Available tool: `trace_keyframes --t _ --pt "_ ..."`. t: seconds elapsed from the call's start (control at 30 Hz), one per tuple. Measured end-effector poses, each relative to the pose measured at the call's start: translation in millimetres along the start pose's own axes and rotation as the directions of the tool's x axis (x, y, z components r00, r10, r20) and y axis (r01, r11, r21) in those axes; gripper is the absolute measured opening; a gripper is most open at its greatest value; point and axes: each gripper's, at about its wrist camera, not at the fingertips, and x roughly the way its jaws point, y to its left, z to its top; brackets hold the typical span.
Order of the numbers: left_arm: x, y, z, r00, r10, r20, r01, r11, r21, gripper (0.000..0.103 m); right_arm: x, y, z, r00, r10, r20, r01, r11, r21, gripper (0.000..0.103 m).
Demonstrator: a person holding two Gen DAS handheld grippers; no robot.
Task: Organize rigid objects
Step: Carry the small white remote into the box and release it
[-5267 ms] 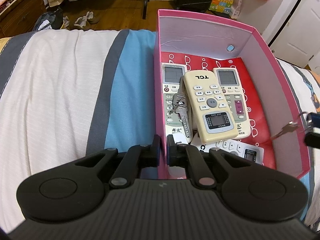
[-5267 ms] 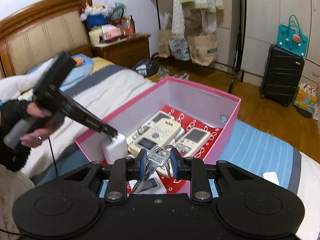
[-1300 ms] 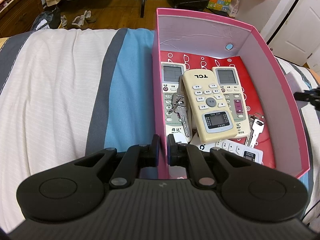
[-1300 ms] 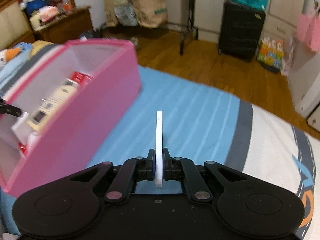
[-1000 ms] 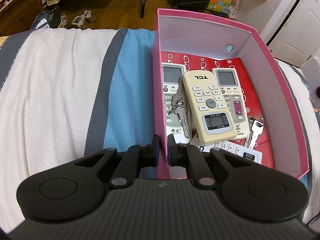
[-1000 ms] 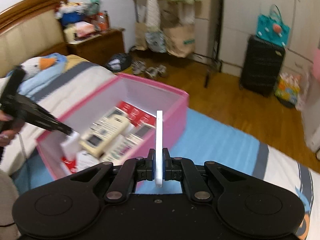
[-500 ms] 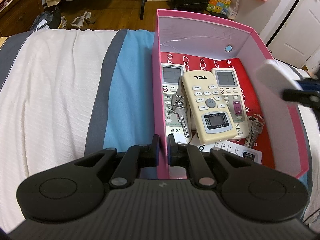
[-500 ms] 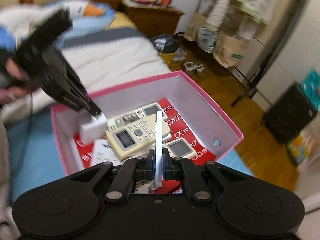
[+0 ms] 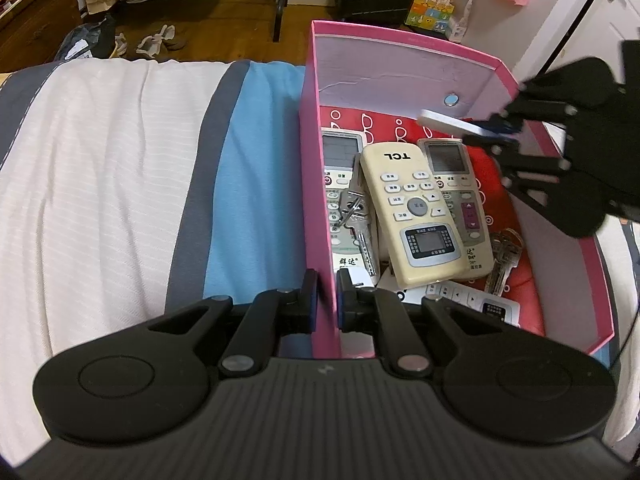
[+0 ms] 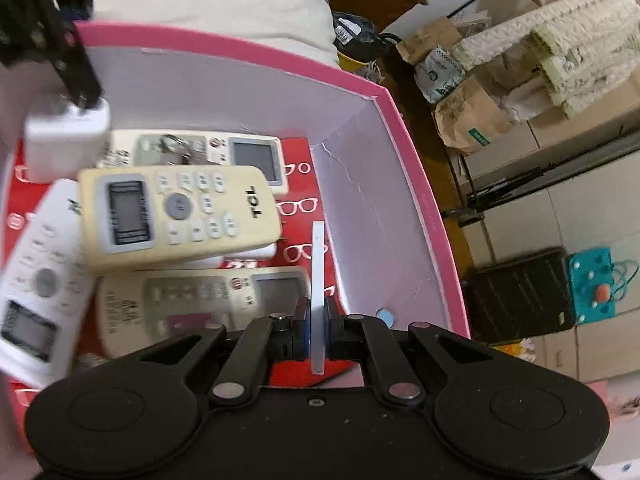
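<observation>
- Pink box (image 9: 320, 168) sits on the bed (image 9: 120, 160), on the blue and grey stripes; inside walls pale, floor red with white glasses print.
- Left claw (image 9: 324, 296) is closed on the box's near-left wall, 1 finger outside, 1 inside.
- Right claw (image 10: 316, 330) is pinched on a thin white card (image 10: 318, 280), held edge-on over the far end of the box interior.
- In the left wrist view the card (image 9: 448, 122) sticks out flat from the right claw (image 9: 498, 130), above the red floor near the far wall.
- Cream TCL remote (image 9: 416, 208) lies on top of 2 grey remotes: 1 (image 9: 340, 172) by the left wall, 1 (image 9: 456, 184) to its right.
- White remote (image 9: 468, 300) lies at the near end, partly under the TCL remote.
- Keys (image 9: 356, 220) rest on the left grey remote; a second set of keys (image 9: 502, 256) lies on the red floor, right of the remotes.
- White block (image 10: 68, 136) shows in the right wrist view at the box corner, touching the left claw's tip (image 10: 78, 84); cannot tell what it is.
- Right wrist view is motion-blurred on the left side.
- Black suitcase (image 10: 520, 292) and teal bag (image 10: 596, 284) stand on the floor beyond the bed.
</observation>
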Motion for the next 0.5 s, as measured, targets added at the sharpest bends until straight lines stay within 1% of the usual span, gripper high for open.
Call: trace_keyframes --t 0.2,0.33,0.4,0.47,0.5 --pt "-1 1 0 1.000 -0.008 0.003 0.008 1.000 -0.001 0.009 21 1 7 1.000 0.010 -0.013 -0.010 0.997 -0.077 0.007" --pt "-1 2 -1 1.000 -0.013 0.003 0.013 1.000 0.001 0.009 27 2 11 1.000 0.008 -0.007 -0.009 0.995 -0.096 0.007" --pt "-1 3 -1 1.000 -0.017 0.004 0.017 1.000 0.000 0.009 24 0 11 1.000 0.026 0.006 -0.025 0.995 -0.094 0.008" --pt "-1 3 -1 1.000 -0.019 0.004 0.019 1.000 -0.001 0.009 22 -5 10 0.999 0.051 0.011 -0.050 0.996 -0.079 0.022" --pt "-1 3 -1 1.000 -0.020 0.004 0.020 1.000 0.000 0.009 21 -7 8 0.998 0.067 0.016 -0.065 0.996 -0.062 0.025"
